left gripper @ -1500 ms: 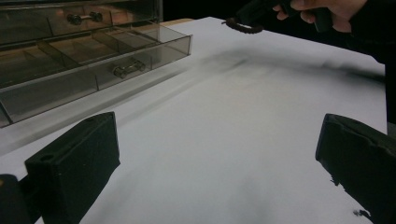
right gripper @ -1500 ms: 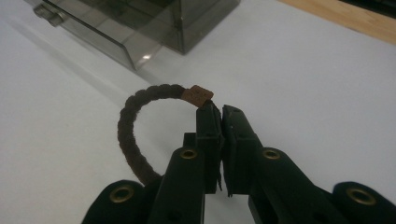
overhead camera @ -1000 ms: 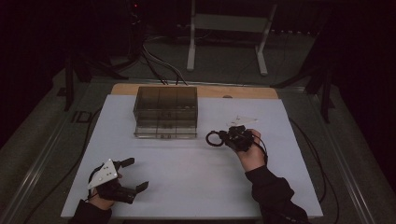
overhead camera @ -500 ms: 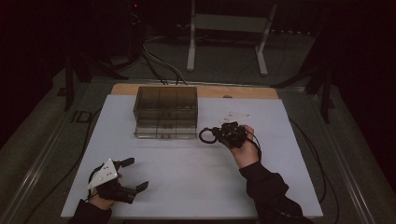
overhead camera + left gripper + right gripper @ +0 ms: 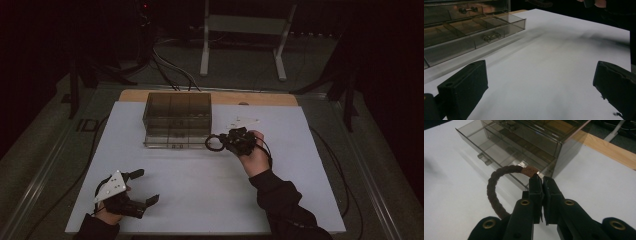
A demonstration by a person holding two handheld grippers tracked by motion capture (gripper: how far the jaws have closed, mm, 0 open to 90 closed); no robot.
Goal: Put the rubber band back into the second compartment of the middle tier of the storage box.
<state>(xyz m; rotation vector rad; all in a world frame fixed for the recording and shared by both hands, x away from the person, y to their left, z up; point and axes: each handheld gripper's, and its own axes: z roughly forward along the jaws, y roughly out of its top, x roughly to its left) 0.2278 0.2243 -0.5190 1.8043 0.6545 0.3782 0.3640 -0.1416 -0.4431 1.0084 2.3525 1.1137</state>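
Jaws of the right claw (image 5: 541, 178) pinch a braided brown bracelet (image 5: 492, 187) at its tan band, holding the loop just beside the open drawer of the smoky clear organiser box (image 5: 176, 119). Left claw (image 5: 142, 187) rests wide apart, nothing between its jaws, low on the white surface (image 5: 200, 185).

Your left gripper (image 5: 142, 189) rests low at the near-left with its black fingers (image 5: 464, 91) spread wide apart, while your right gripper (image 5: 220, 141), forearm stretched forward, has its fingers (image 5: 535, 187) pressed together.
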